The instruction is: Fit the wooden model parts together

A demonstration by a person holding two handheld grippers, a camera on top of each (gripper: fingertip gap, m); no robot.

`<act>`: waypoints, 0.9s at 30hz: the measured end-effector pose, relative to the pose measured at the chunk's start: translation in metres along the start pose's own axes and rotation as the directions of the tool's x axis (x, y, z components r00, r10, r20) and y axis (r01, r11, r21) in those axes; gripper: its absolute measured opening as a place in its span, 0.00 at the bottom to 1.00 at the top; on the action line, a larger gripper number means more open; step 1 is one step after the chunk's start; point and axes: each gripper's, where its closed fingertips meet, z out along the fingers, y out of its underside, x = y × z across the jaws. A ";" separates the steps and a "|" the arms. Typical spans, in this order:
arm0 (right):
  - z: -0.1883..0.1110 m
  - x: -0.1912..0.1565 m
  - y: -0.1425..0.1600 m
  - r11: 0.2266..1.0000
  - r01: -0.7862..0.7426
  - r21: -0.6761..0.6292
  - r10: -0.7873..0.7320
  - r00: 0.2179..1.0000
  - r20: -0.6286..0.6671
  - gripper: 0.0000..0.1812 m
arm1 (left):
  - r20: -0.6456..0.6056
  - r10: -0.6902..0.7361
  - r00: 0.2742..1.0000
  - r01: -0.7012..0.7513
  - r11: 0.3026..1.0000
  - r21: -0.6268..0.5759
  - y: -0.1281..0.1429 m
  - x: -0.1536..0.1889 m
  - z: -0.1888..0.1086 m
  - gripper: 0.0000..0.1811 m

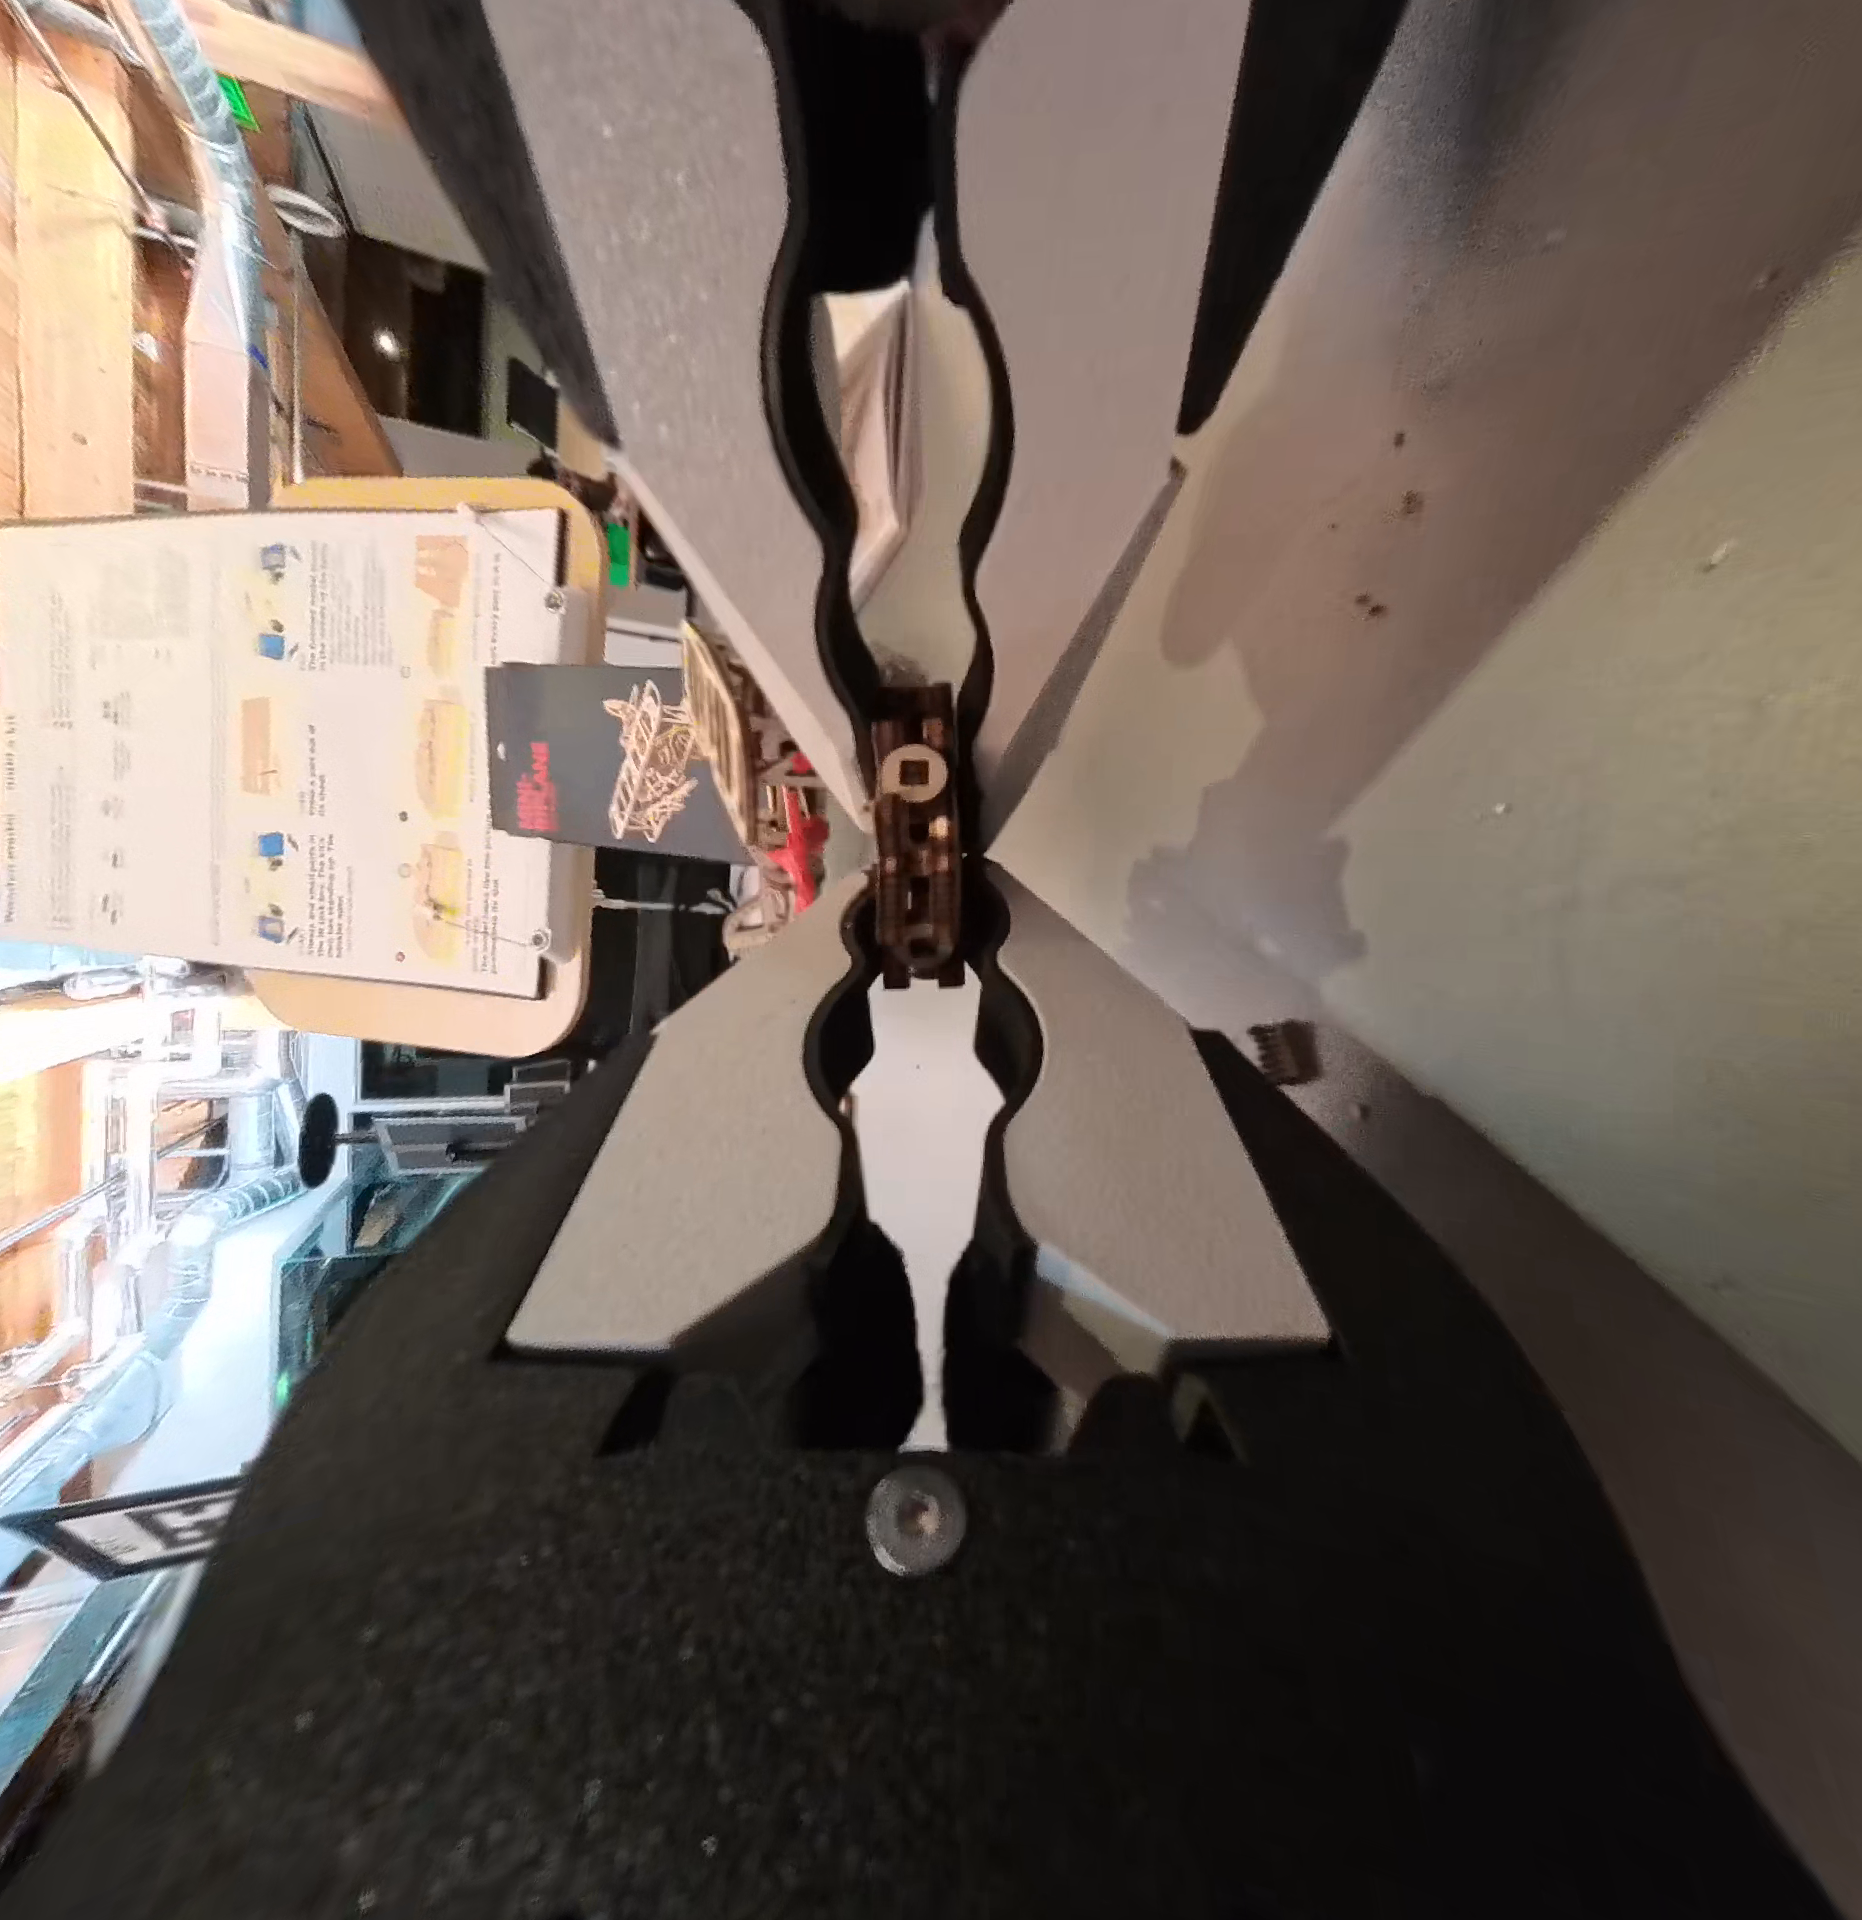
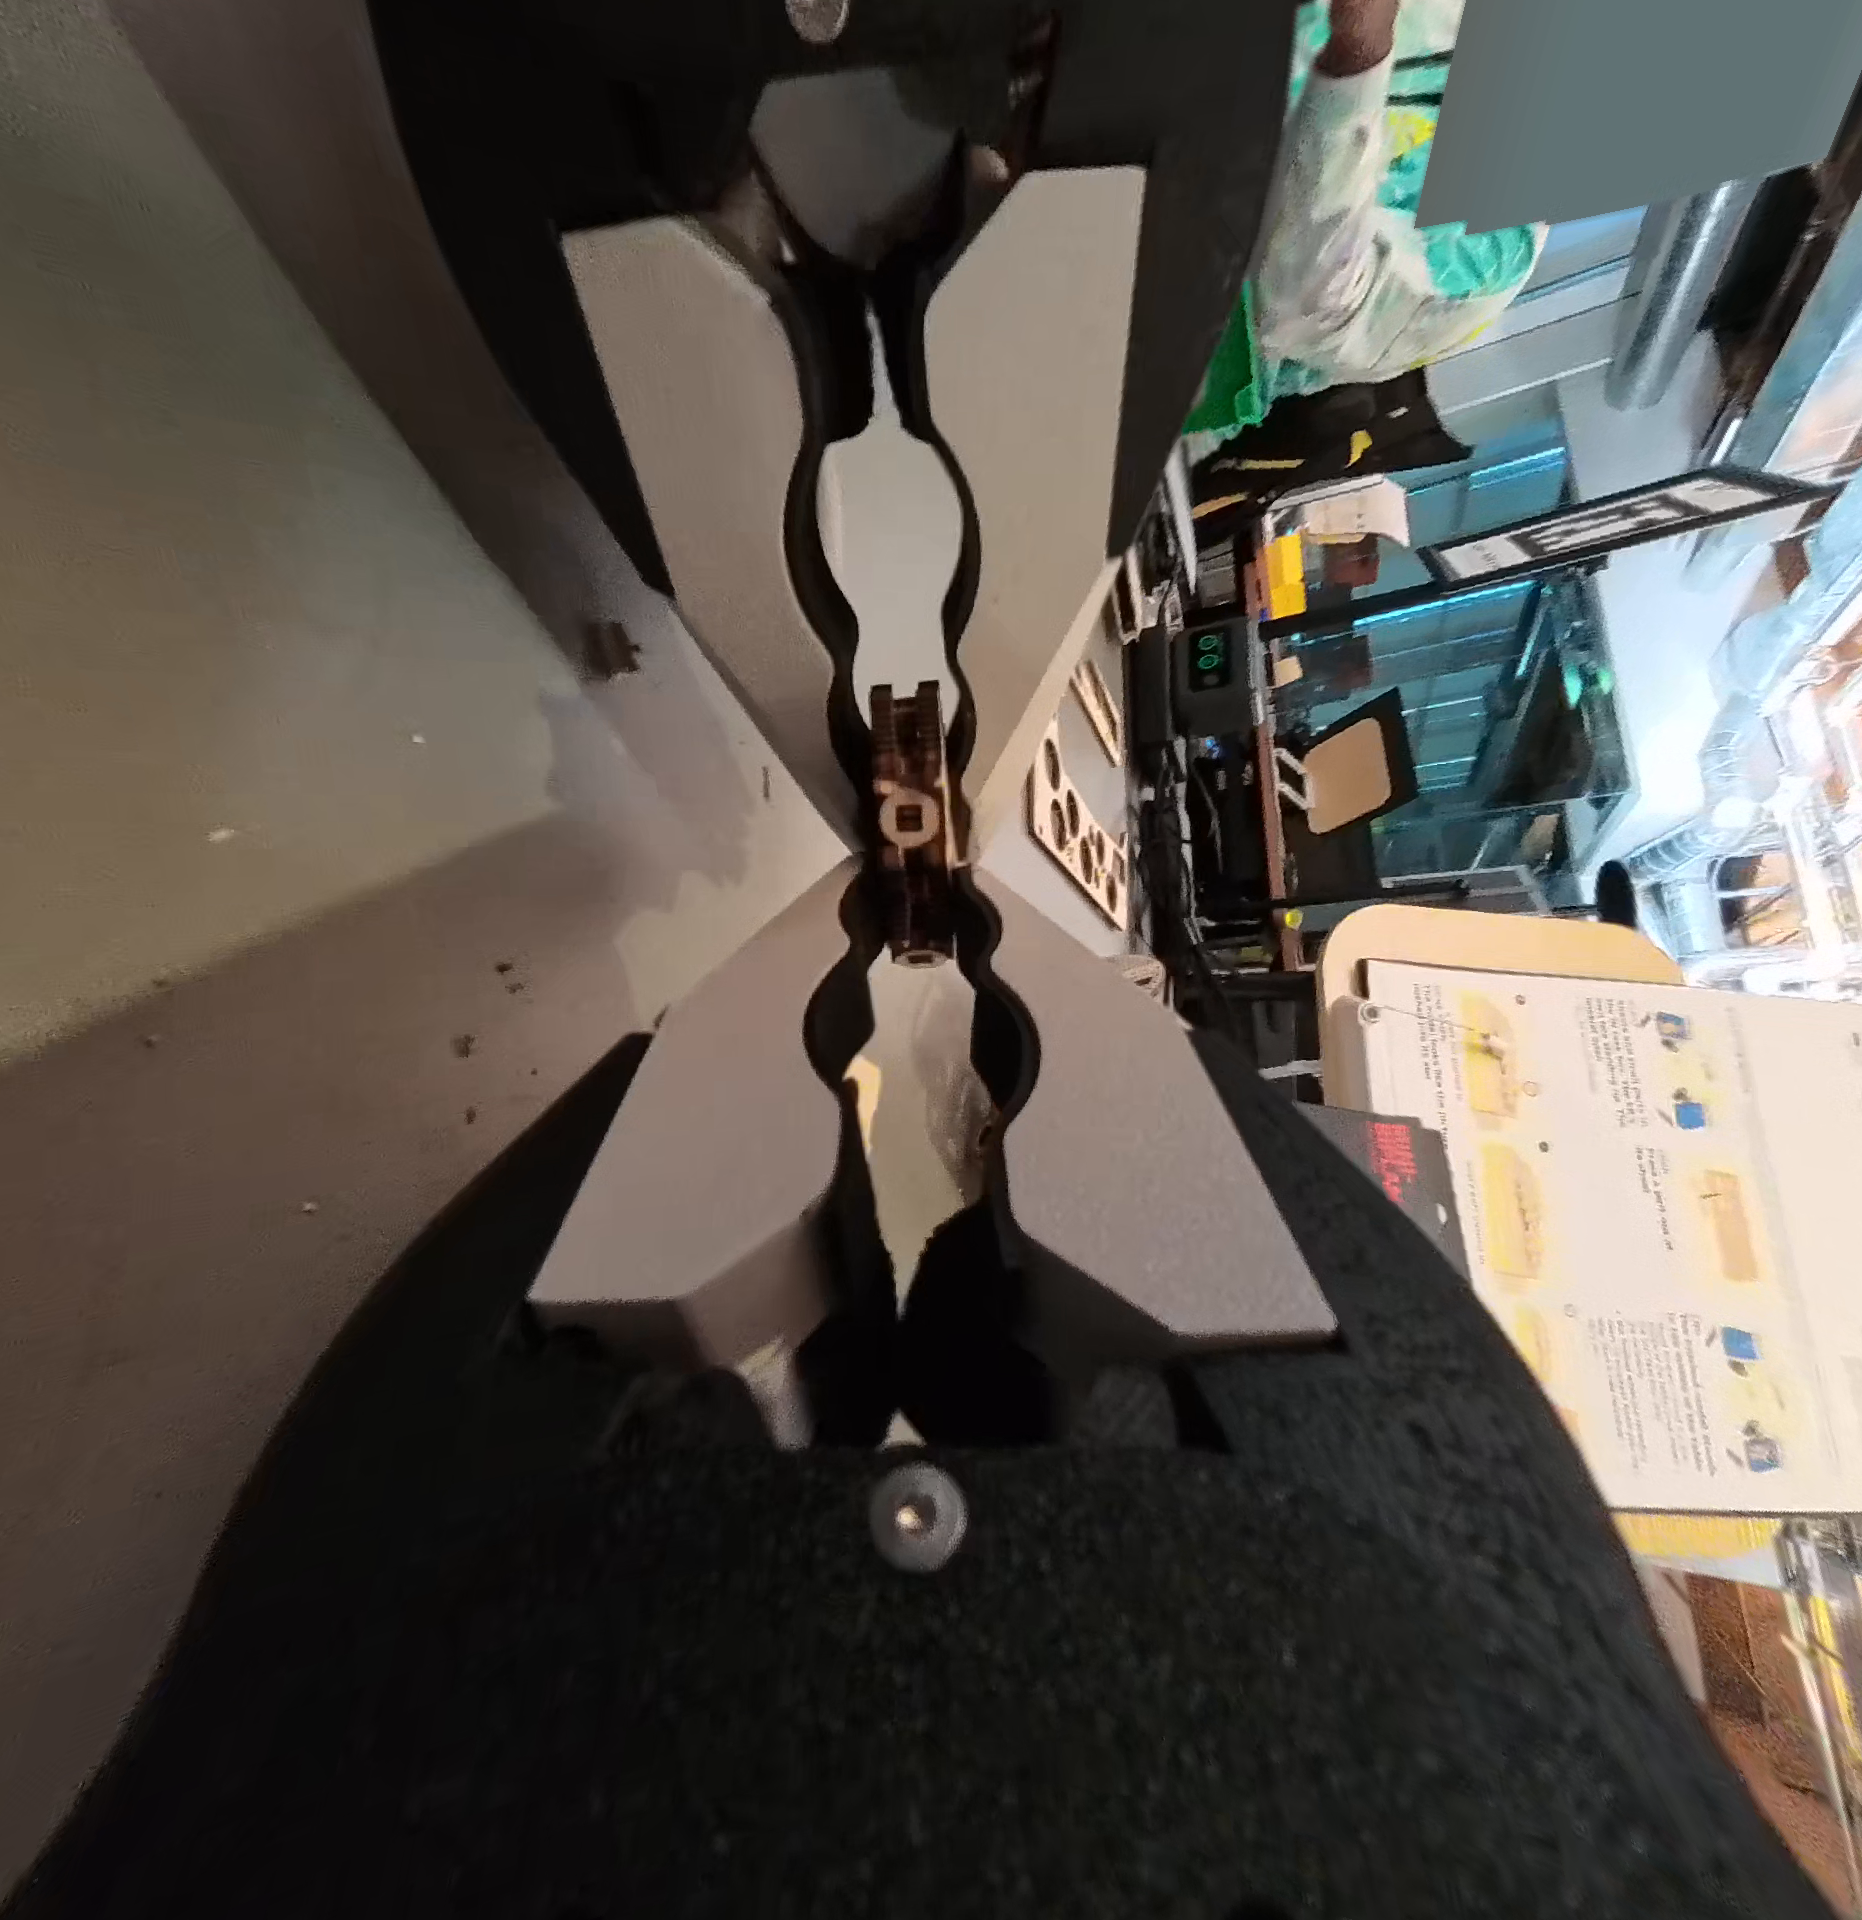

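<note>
A small dark wooden model assembly point(image 1: 914, 821) with toothed edges and a pale ring with a square hole is held in the air between both grippers, which meet tip to tip. My left gripper point(image 1: 919, 935) is shut on its near end. The right gripper point(image 1: 911, 707) comes from the opposite side and is shut on the far end. In the right wrist view the same assembly point(image 2: 911, 821) sits between my right gripper point(image 2: 911, 914) and the left gripper point(image 2: 906, 717). A small loose wooden piece point(image 1: 1282, 1051) lies on the table; it also shows in the right wrist view point(image 2: 607, 649).
The pale table point(image 1: 1581, 727) has dark specks. An instruction sheet on a wooden board point(image 1: 283, 738) stands at its far side, with a black card point(image 1: 605, 764) and a partly built wooden model point(image 1: 745, 748) beside it. A punched parts sheet point(image 2: 1078, 800) stands behind the grippers. My two grippers' fingertips are within a few centimetres of each other. Both grippers' tips are roughly 6 cm from the small loose wooden piece point(image 1: 1282, 1051). My right wrist view point(image 2: 605, 651) looks at it from another angle.
</note>
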 end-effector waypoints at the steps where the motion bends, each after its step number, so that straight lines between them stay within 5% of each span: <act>1: -0.002 0.004 -0.001 1.000 -0.020 0.016 0.020 1.000 -0.017 0.07 | 0.010 -0.015 1.000 0.015 1.000 0.023 -0.002 -0.003 -0.001 0.06; 6: -0.018 0.025 0.003 0.982 -0.165 0.092 0.171 0.983 -0.060 0.14 | 0.097 -0.031 0.995 0.026 0.998 0.059 0.006 -0.023 -0.006 0.06; 8: -0.025 0.025 -0.004 0.893 -0.412 0.182 0.396 0.910 0.119 0.12 | 0.179 0.001 0.984 -0.015 0.997 0.074 0.006 -0.035 -0.012 0.06; 10: -0.028 0.033 -0.006 0.713 -0.675 0.189 0.615 0.732 0.292 0.13 | 0.241 0.062 0.969 -0.080 0.994 0.068 0.005 -0.040 -0.015 0.06; 13: -0.027 0.034 -0.007 0.347 -0.938 0.018 0.781 0.300 0.547 0.26 | 0.307 0.131 0.943 -0.158 0.985 0.064 -0.001 -0.044 -0.019 0.06; 16: -0.040 0.039 -0.030 -0.021 -0.973 -0.231 0.628 -0.193 0.754 0.32 | 0.343 0.164 0.925 -0.197 0.978 0.064 -0.005 -0.046 -0.022 0.06; 17: -0.039 0.036 -0.034 -0.075 -0.945 -0.318 0.584 -0.300 0.754 0.32 | 0.358 0.178 0.917 -0.215 0.974 0.066 -0.007 -0.046 -0.023 0.06; 20: -0.035 0.017 -0.047 -0.103 -0.875 -0.472 0.535 -0.449 0.715 0.28 | 0.397 0.224 0.890 -0.272 0.960 0.069 -0.014 -0.047 -0.027 0.06; 27: -0.028 0.021 -0.044 -0.250 -0.806 -0.536 0.466 -0.585 0.663 0.08 | 0.415 0.243 0.877 -0.294 0.954 0.061 -0.016 -0.046 -0.027 0.06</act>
